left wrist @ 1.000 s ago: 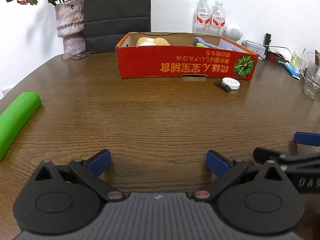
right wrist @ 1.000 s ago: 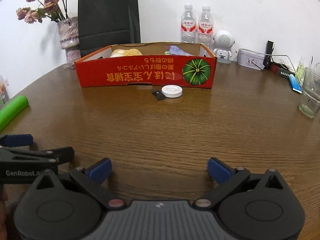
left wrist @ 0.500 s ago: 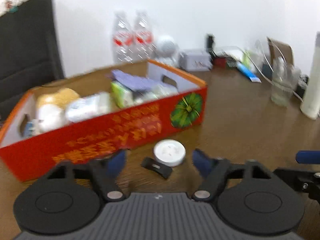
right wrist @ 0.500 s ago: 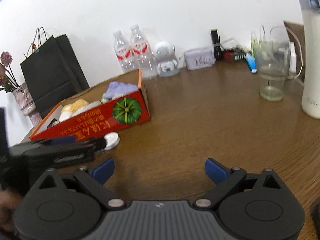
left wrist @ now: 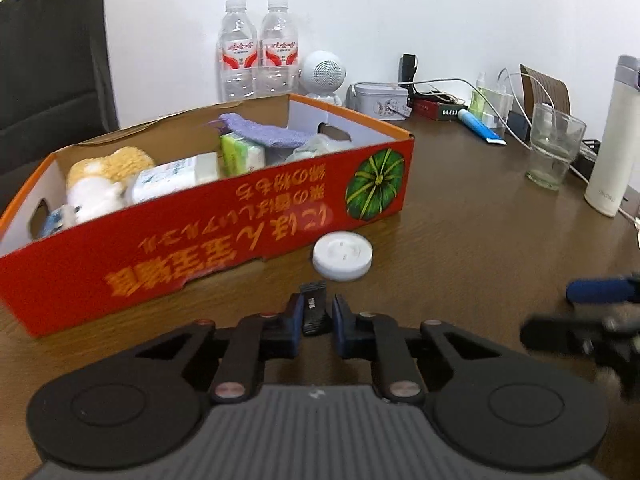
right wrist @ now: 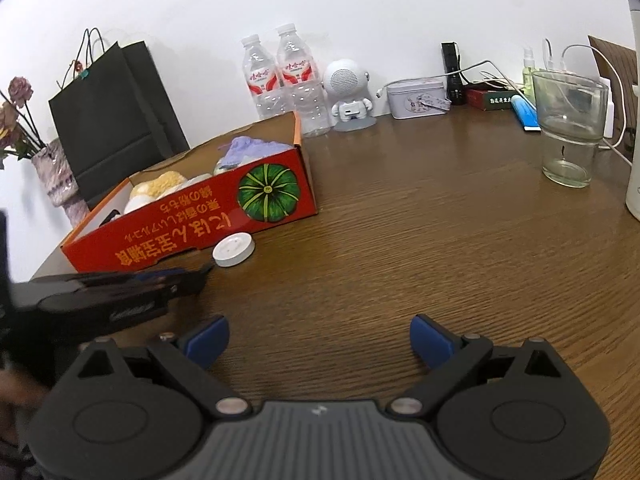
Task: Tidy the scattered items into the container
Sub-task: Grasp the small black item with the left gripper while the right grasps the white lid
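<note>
The box (left wrist: 208,240) is sitting ahead and to the left of the left gripper (left wrist: 314,314), already holding a plush toy (left wrist: 100,180), packets and a purple cloth (left wrist: 260,132). That gripper's blue pads are pinching a small black clip (left wrist: 314,304) between them. The white disc (left wrist: 342,255) is lying on the table (left wrist: 460,240) just beyond its fingertips, beside the box. The right gripper (right wrist: 320,340) is hovering with fingers spread wide, nothing between them.

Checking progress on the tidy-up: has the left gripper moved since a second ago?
Yes. The left gripper has advanced toward the red box and now grips the small black clip beside the white disc.
</note>
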The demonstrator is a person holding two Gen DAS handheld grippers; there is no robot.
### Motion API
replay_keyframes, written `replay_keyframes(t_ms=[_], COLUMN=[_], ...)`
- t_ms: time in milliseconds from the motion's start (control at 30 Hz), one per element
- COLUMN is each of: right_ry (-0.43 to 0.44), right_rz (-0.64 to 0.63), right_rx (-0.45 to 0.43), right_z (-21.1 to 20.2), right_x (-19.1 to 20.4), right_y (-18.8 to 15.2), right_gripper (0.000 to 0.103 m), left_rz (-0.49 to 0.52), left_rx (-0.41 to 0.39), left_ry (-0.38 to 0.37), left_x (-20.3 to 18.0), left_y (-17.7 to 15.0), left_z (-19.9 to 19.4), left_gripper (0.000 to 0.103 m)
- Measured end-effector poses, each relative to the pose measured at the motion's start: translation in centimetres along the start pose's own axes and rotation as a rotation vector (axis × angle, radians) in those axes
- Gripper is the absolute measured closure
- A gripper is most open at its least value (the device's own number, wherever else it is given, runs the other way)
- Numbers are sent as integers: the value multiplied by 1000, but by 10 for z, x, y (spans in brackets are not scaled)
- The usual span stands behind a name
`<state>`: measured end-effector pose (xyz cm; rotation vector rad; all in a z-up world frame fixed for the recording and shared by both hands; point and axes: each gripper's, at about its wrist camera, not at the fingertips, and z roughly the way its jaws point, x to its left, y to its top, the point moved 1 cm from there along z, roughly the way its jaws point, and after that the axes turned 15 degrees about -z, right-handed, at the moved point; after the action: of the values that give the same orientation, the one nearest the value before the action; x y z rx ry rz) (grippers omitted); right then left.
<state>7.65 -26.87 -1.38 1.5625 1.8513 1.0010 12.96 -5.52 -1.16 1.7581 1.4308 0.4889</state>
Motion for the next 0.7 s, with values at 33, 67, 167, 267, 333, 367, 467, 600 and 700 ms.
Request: replay_keyframes(t_ms=[33,67,167,267,333,367,467,600,700], right_ry=[9,16,13,18,41,44,15,35,19], right_rz=[-9,-23,-78,-153,-208,-240,-323,-314,-335], right_rx=[4,8,6,-4,-12,-12,12,74,49], right_z=[0,1,6,20,36,45,77,106,110], right_x=[1,4,16,33,45,50,64,66,71], right_y=[1,4,15,36,49,55,70,77,73], right_gripper=[6,6,7,7,9,11,19,48,64], left_rz=[7,7,-26,-67,-95,-106,-128,-200,-240], left_rx=[-5,-9,-18,-31,-60,-77,-139,-148,-140], left_ry=[5,11,41,62,74,79,110,137,156], left_x=[3,7,21,33,40,43,53,76,85], left_y=[-3,-5,-9,-12,-12,-11,-10,-8,-6], left_z=[-5,-10,-20,-34,-44,-49,-63,-68,-69], left_gripper=[88,88,88,88,88,88,88,88,88])
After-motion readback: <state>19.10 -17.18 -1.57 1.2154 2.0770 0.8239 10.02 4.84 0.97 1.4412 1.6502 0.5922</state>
